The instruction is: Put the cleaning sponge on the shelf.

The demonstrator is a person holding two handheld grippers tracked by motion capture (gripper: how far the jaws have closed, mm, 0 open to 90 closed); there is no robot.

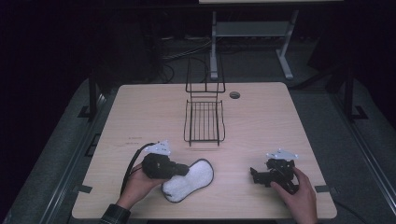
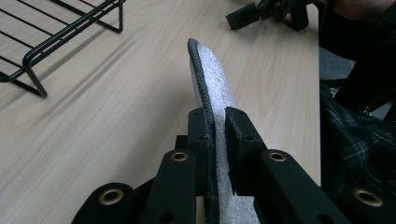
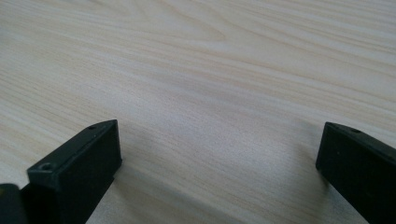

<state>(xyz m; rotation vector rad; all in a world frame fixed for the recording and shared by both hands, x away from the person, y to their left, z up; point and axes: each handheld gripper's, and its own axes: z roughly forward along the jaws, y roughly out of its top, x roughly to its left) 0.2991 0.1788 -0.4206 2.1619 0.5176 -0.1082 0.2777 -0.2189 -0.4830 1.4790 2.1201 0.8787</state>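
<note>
Pale wood desk (image 1: pixel 261 116) under a dark room, with a black wire rack (image 1: pixel 204 122) standing well beyond both hands. Just ahead of the left claw (image 1: pixel 186 169) lies a white pad with a dark trim (image 1: pixel 191 179), one end caught in that claw – in the left gripper view the pads are pressed onto the pad's edge (image 2: pixel 209 93), which rises on edge between them, the fleecy face turned to one side.

What could go wrong: the bite sits at the very end of the pad, and most of the cloth hangs past the claw unsupported. I judge that a quick lift or swing could let the soft material slide out of the pinch, or let the free end droop and drag on the desk. Carried toward the rack, a flopping end might catch on a wire and tug loose.

The right claw (image 1: pixel 255 175) rests on the desk well off to the side of the pad, spread wide – its own view shows the two black jaws far apart with bare wood (image 3: pixel 210 93) between them, nothing held.

From the high view you get the layout: pad, rack, both hands. It cannot tell how firmly the pad is nipped; the left gripper view settles that, and also catches the right claw (image 2: pixel 243 17) farther off.
</note>
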